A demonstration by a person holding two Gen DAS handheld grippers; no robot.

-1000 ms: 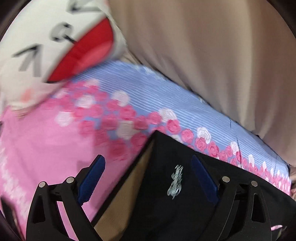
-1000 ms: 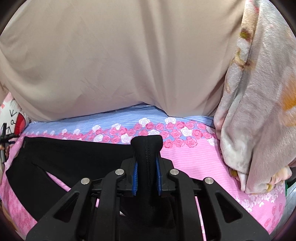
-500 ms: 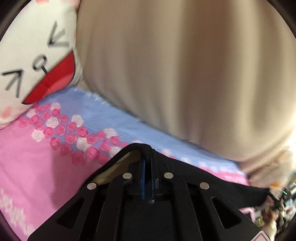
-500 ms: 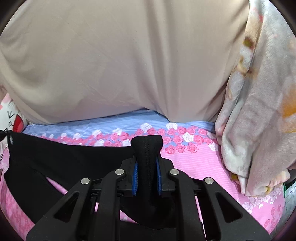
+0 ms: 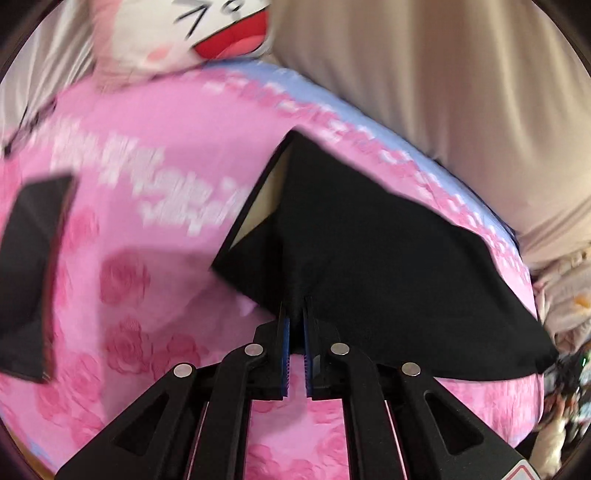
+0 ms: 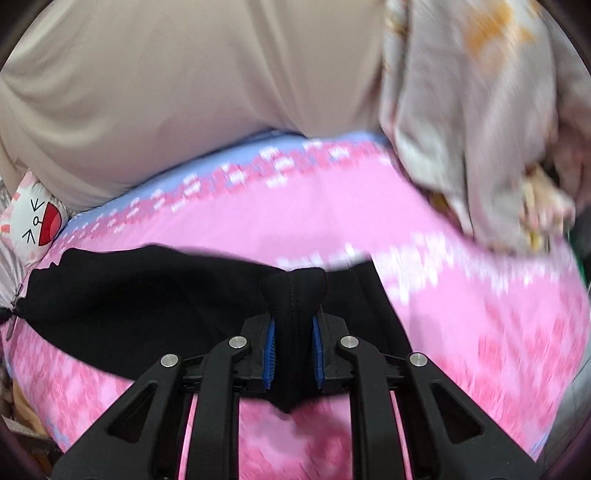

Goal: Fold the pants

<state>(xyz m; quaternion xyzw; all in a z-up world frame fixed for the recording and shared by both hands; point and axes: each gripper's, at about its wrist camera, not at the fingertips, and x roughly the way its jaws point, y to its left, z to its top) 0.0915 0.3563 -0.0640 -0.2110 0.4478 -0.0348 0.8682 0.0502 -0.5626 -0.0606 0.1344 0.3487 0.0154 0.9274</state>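
Observation:
The black pants (image 5: 369,236) hang stretched above a pink rose-print bedsheet (image 5: 147,192). My left gripper (image 5: 294,325) is shut on one edge of the pants, whose pale inner lining shows at the open hem. My right gripper (image 6: 293,332) is shut on a thick bunched fold of the pants (image 6: 147,295), which spread leftward in the right wrist view. A separate black pant end (image 5: 33,266) lies flat at the far left of the left wrist view.
A beige fabric backdrop (image 6: 184,92) rises behind the bed. A white cartoon-face plush pillow (image 5: 192,33) sits at the bed's far left corner. A grey patterned blanket (image 6: 480,110) is heaped at the right side. The sheet (image 6: 480,314) spreads to the right.
My left gripper closed on the pants edge and lifted it. Both grippers have pulled back and up from the backdrop, carrying the pants; both views are motion-blurred.

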